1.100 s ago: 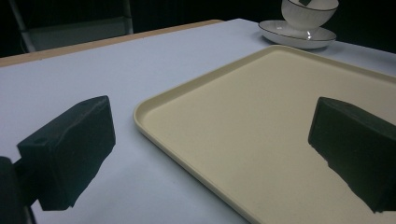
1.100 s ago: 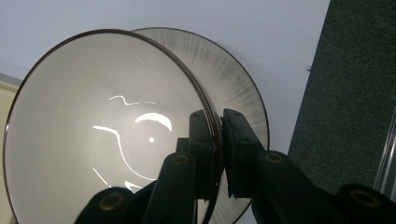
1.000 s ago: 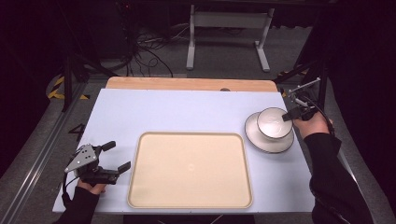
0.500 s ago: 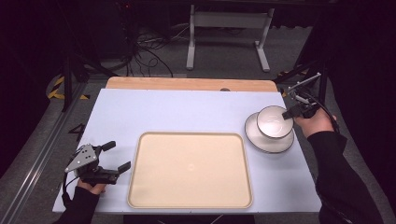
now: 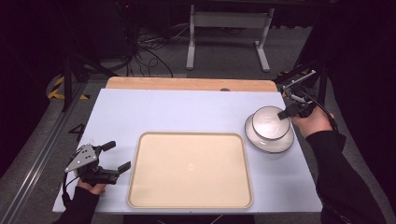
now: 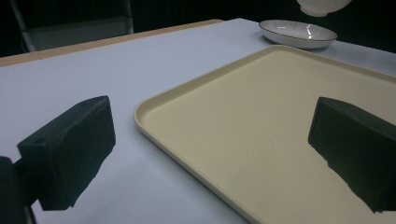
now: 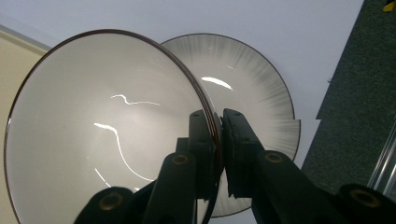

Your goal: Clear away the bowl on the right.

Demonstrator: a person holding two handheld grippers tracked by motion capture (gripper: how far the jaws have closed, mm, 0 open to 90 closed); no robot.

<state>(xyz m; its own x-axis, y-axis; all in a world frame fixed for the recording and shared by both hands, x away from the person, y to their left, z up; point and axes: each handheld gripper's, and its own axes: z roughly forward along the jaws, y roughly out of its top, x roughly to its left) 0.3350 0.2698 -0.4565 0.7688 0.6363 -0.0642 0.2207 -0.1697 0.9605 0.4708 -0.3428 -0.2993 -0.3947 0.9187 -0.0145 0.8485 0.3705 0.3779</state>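
Currently, your right gripper sits at the right of the high view, its fingers clenched on the rim of the white bowl. One finger lies inside the bowl wall and the other outside. In the right gripper view the bowl is tilted and occupies the left and centre of the frame. The saucer, with grey radial streaks, lies behind the bowl toward the upper right of that frame. In the left gripper view the bowl sits at the top right edge, clear of the saucer that rests on the pale surface.

Your left gripper rests at the lower left of the high view, just beside the left edge of the beige tray. Its fingers are released and stand wide apart, with nothing between them. The tray carries nothing.
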